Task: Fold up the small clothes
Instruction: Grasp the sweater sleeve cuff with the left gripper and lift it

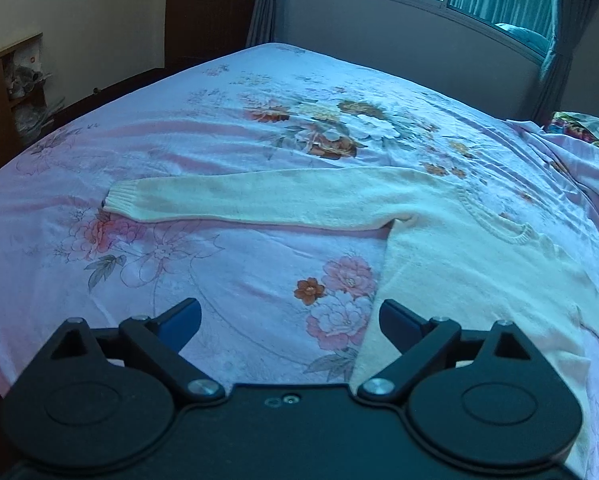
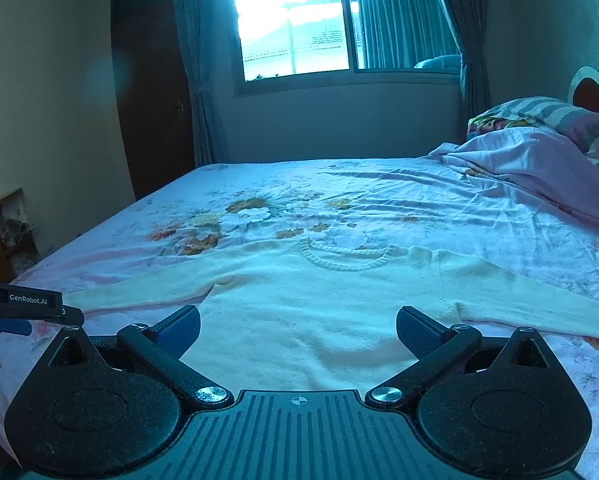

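Visibly 1 sweater (image 2: 299, 312), 2 tongs gaping

Soft cream knit sweater (image 2: 319, 304), ribbed at the collar, on a smooth floral cloth bedsheet (image 1: 219, 136).

Cut-offs, both wrist views
My left view loses the sweater (image 1: 439, 248) at the right edge; my right view crops its right sleeve (image 2: 547, 300).

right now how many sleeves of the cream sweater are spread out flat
2: cream knit sweater's left sleeve stretches leftward across the floral bedsheet; right sleeve stretches rightward.
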Demonstrator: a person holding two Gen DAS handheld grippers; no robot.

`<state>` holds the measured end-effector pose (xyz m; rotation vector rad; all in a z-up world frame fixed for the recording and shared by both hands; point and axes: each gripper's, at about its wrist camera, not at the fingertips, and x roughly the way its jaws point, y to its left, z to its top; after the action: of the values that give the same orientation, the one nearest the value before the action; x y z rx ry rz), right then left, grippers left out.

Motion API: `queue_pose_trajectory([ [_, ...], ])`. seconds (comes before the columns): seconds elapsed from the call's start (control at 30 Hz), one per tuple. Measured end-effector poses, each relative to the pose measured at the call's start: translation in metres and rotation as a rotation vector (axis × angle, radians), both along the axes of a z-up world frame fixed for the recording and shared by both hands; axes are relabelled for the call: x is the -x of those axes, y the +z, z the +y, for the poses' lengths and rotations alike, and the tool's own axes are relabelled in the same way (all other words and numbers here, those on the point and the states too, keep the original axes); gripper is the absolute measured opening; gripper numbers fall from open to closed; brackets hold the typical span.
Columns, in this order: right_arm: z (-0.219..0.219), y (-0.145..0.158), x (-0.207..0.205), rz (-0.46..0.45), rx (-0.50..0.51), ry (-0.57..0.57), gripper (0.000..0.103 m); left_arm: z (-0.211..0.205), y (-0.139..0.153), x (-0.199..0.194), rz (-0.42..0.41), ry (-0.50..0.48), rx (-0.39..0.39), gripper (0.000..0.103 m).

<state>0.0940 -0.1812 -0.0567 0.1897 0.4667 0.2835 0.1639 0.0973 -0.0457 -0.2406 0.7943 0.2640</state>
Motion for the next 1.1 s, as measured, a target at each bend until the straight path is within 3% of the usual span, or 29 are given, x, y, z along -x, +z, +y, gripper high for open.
queue_pose_trajectory([
  [0.27,0.02,-0.016,-0.05,0.023,-0.016,0.018,0.103,0.049,-0.027,-0.046,0.043,0.105,0.043,0.083],
  [0.47,0.034,-0.036,-0.079,0.072,-0.017,0.055,0.103,0.099,-0.052,-0.078,0.057,0.219,0.189,0.061],
  [0.63,0.042,-0.052,-0.096,0.106,-0.017,0.073,0.103,0.136,-0.078,-0.096,0.057,0.317,0.317,0.05],
  [0.7,0.044,-0.057,-0.102,0.121,-0.02,0.076,0.103,0.149,-0.091,-0.103,0.065,0.35,0.391,0.037],
  [0.8,0.047,-0.065,-0.11,0.133,-0.013,0.076,0.103,0.166,-0.107,-0.108,0.045,0.404,0.473,0.025],
  [0.9,0.048,-0.07,-0.117,0.145,-0.016,0.08,0.103,0.181,-0.117,-0.112,0.004,0.452,0.534,0.024],
  [1.1,0.053,-0.079,-0.127,0.16,-0.015,0.079,0.103,0.2,-0.129,-0.126,-0.082,0.531,0.572,0.024],
])
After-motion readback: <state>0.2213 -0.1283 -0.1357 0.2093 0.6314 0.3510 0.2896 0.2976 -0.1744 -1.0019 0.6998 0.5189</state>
